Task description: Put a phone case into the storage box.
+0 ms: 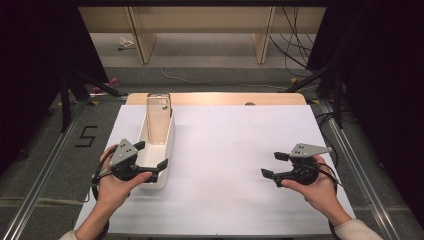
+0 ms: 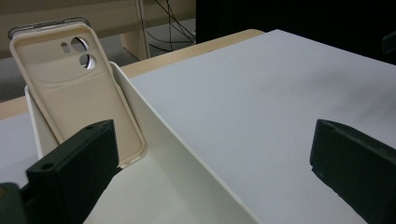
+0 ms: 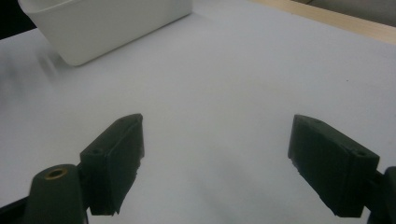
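left gripper (image 1: pixel 151 156) fingers spread | phone case (image 1: pixel 158 119) beyond, apart

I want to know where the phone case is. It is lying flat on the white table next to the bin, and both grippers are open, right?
Not quite. The phone case is not flat on the table: it stands leaning inside the white bin, as the left gripper view shows. The rest holds: the left gripper and the right gripper are both open.
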The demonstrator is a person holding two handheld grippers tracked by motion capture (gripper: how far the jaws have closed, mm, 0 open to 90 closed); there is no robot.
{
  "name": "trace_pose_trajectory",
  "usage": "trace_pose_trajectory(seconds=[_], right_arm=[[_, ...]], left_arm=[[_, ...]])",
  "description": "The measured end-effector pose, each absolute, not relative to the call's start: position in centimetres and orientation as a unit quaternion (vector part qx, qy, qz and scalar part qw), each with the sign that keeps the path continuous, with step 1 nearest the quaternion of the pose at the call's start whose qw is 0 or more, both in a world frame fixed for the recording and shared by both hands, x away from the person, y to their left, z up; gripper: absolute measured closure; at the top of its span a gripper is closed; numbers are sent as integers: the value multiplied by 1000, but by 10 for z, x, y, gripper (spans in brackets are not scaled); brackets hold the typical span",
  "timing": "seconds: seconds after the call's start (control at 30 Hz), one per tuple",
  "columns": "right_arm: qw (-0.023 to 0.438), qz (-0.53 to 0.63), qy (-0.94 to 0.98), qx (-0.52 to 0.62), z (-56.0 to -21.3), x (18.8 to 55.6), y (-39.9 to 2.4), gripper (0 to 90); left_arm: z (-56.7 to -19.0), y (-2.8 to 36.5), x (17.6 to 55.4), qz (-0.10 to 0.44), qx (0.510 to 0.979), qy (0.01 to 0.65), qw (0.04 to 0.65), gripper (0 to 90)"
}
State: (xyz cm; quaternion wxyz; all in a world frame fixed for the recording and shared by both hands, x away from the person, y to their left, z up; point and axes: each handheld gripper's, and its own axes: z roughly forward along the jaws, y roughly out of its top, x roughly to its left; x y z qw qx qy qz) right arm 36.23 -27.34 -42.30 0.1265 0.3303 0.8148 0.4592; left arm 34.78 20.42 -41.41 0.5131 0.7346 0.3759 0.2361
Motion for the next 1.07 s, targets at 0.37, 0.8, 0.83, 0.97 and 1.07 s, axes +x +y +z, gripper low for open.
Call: trace_pose_trajectory(seconds=[0.37,0.8,0.83,0.97,1.07], right_arm=[[129,460,812,336,-423,359,-281,194],[126,460,814,333,-425,357,-278,193],[125,459,814,333,-426,357,-278,193],[122,461,815,331,-427,357,-276,193],[120,460,815,331,-427,357,-275,193]], left_arm=[[-420,203,342,239,739,366,512,5],[-425,201,337,241,739,364,513,5],[-425,200,337,241,739,364,513,5],[-425,199,337,243,740,362,512,6],[-426,199,337,244,741,361,510,6]])
